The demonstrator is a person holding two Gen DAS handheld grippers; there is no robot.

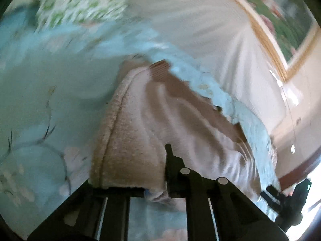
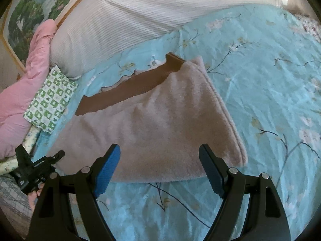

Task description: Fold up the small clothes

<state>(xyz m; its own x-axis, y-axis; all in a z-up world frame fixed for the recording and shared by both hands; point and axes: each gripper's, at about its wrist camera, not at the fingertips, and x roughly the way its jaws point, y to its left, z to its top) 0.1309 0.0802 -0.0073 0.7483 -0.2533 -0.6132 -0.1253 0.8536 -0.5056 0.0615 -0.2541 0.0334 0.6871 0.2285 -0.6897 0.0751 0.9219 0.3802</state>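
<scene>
Setting: I work over a bed spread with a light blue floral sheet, a white ribbed pillow at its head.

Garment: a small fleecy pink garment with a brown inner side lies on the sheet in front of me, already doubled so the brown shows only along its far edge.

Left tongs: my left gripper has its jaws drawn together on the near edge of the fleece, and the cloth rises toward it in folds; I judge I hold this edge so I can carry it over the rest.

Right tongs: my right gripper hangs above the near hem with its blue pads wide apart, gripping nothing; I judge it waits to take the other side of that edge.

Why both: holding two points should keep the fold line straight.

Off to the side: a green checked cloth and a pink quilt sit beside the pillow, apart from the garment.

Blur: the left view is smeared, so the exact pinch point is unclear.
</scene>
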